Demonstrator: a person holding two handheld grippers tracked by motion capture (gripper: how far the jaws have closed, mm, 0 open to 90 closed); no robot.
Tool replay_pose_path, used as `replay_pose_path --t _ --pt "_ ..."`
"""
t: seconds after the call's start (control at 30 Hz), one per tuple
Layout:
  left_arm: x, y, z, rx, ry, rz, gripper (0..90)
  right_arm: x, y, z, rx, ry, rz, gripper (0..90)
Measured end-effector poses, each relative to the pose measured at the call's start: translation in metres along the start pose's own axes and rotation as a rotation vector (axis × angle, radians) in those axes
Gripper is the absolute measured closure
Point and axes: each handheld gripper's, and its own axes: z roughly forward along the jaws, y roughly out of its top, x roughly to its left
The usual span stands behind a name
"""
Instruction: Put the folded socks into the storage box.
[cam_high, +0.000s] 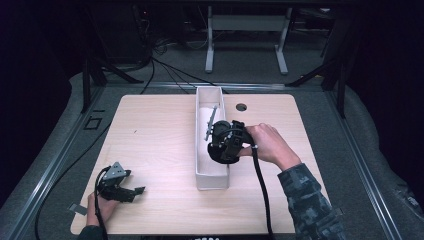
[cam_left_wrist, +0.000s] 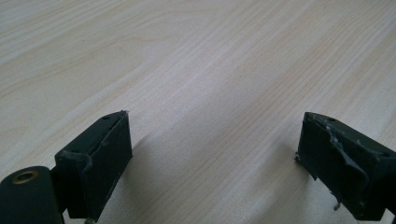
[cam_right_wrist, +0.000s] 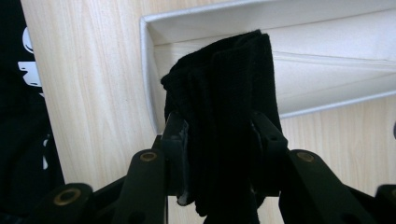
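Now the right tool (cam_right_wrist: 218, 135), reaching over the white tray (cam_right_wrist: 149, 56), holds a folded black cloth (cam_right_wrist: 219, 93) between its jaws, while the left tool (cam_left_wrist: 212, 158) rests wide open on the worktop (cam_left_wrist: 196, 60).

lab | dark room | wooden table (cam_high: 150, 150) | floor cables (cam_high: 170, 67)

Pale wood, white bin, black tools and cloth

The table (cam_high: 150, 150) is light wood with fine straight grain and a dark round hole (cam_high: 241, 107). The long bin (cam_right_wrist: 148, 74) is white, with a grey tool (cam_high: 210, 123) inside. Both the left gripper (cam_left_wrist: 212, 154) and right gripper (cam_right_wrist: 219, 140) are black with brass-coloured rivets; the left carries a grey plate (cam_high: 116, 171). The folded cloth (cam_right_wrist: 224, 93) is black. The sleeve (cam_high: 310, 200) has a blue-grey camouflage pattern.
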Motion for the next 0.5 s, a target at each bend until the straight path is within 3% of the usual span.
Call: replay_pose_path --t 0.5 --pt "0.000 0.000 0.000 0.000 0.001 0.001 9.8 0.003 0.017 0.019 0.007 0.045 -0.004 63.6"
